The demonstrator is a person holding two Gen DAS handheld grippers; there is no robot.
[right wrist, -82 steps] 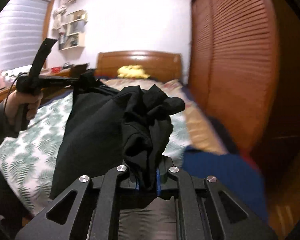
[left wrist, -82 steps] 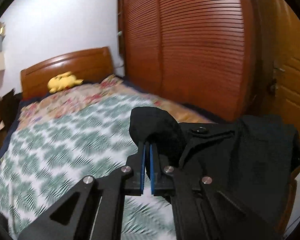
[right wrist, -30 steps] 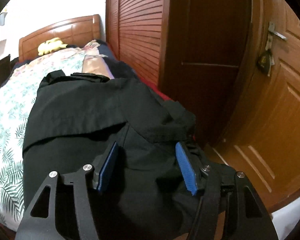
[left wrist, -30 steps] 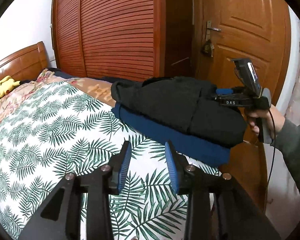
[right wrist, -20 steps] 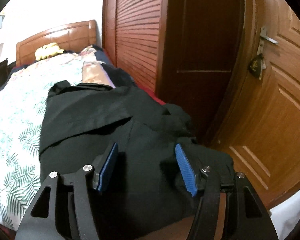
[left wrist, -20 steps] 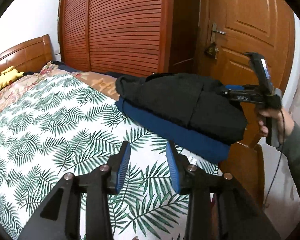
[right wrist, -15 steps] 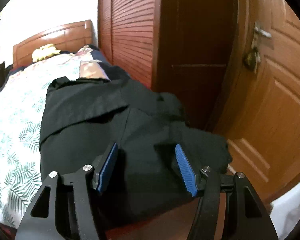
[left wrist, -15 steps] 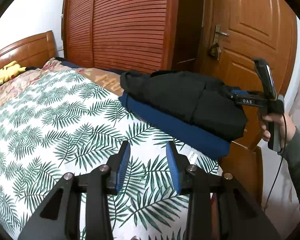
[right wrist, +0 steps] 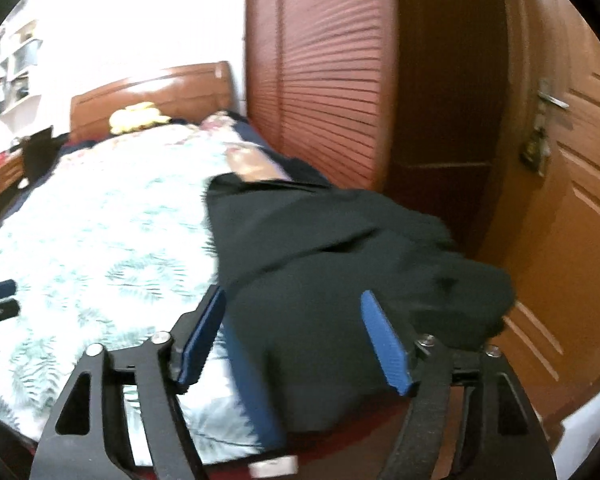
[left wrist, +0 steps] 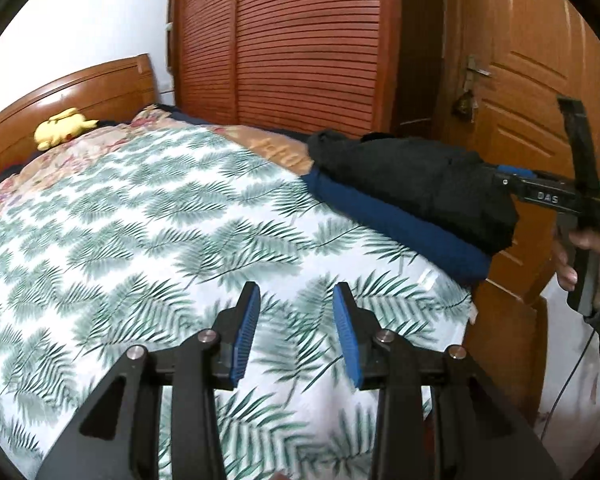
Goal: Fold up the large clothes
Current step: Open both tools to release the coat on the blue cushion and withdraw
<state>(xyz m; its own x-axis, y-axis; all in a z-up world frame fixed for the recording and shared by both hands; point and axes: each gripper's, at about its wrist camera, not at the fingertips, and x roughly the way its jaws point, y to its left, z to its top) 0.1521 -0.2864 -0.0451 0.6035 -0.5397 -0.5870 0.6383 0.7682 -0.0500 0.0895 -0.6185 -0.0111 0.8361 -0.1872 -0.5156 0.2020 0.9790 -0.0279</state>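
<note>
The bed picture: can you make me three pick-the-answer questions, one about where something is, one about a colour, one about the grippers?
1. Where is the black garment?
A. on the blue folded garment at the bed's corner
B. by the headboard
C. on the floor

2. What colour is the soft toy near the headboard?
A. red
B. yellow
C. purple

3. What is the left gripper holding?
A. the black garment
B. the soft toy
C. nothing

Answers:
1. A, the black garment lies on top of the blue one, near the door.
2. B, it shows bright yellow against the brown wood.
3. C, its pads stand apart over the leaf-print bedcover with nothing between them. The right gripper is opening around the black garment without pinching it.
</note>
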